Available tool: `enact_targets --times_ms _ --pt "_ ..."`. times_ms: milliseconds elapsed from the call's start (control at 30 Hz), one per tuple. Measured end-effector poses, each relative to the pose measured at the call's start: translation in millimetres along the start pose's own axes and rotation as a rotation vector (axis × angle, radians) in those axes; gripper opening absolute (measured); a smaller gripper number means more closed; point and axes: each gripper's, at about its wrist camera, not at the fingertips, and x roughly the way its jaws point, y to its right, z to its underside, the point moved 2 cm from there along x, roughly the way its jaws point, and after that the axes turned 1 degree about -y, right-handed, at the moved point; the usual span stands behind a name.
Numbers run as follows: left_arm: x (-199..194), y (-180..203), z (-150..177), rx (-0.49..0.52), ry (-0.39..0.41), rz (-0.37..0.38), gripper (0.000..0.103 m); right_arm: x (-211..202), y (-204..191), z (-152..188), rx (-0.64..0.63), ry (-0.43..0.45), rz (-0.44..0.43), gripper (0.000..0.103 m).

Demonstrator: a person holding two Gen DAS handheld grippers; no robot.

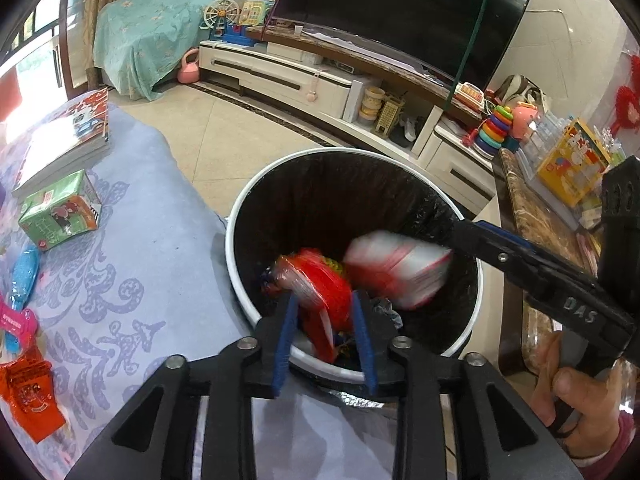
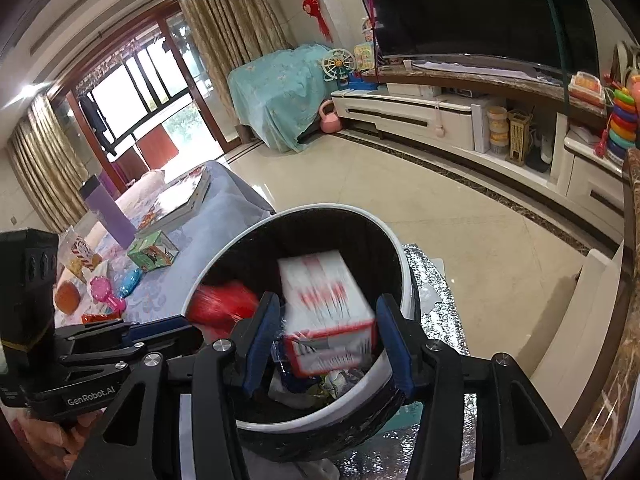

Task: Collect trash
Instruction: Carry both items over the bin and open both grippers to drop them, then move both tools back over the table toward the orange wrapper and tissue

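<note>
Trash fills the bottom of a round bin with a white rim and a black liner, standing on the tiled floor against the edge of the desk. Over its mouth the left gripper has its blue-padded jaws partly apart, with a crinkly red plastic wrapper between them; whether the pads touch it I cannot tell. Just beside the wrapper, a white carton with red print appears motion-blurred inside the bin, in front of the tips of the right gripper, whose jaws stand wide apart and grip nothing.

A pale blue cloth with a scrolling pattern covers the desk. On it lie a green carton, stacked picture books, a blue packet and an orange-red foil packet near the left edge. The right wrist view adds a purple bottle standing upright by the books. Beyond the glossy beige floor tiles, a long white TV cabinet carries a large dark television, and a teal sheet drapes some furniture near gold curtains.
</note>
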Motion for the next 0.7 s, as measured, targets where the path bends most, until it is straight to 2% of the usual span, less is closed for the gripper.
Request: enact_targets --times_ms 67,167,200,267,333,433,700 --pt "-3.6 -1.2 2.5 -0.002 0.011 -0.005 0.038 -4.7 2.0 -0.1 0.011 0.014 -0.003 0.068" --pt "-13.4 -5.0 10.9 -0.017 0.028 -0.010 0.048 -11.7 1.5 0.0 0.021 0.034 -0.009 0.072" --pt "-18.3 -7.0 16.0 -0.023 0.036 -0.010 0.048 -13.4 0.5 0.0 0.025 0.037 -0.014 0.074" --pt "-25.9 -11.1 24.5 -0.033 0.045 -0.010 0.048 -16.0 -2.4 1.8 0.035 0.040 -0.029 0.086" --pt "-37.3 -17.2 38.4 -0.052 0.059 -0.005 0.049 -18.3 -8.5 5.2 0.042 0.041 -0.043 0.091" --pt "-55.1 -27.3 59.1 -0.074 0.081 -0.011 0.053 -18.9 -22.0 12.7 0.042 0.030 -0.071 0.094" --pt "-99.4 -61.4 116.9 -0.137 0.098 -0.047 0.053 -15.6 -68.3 35.1 0.012 -0.006 -0.151 0.094"
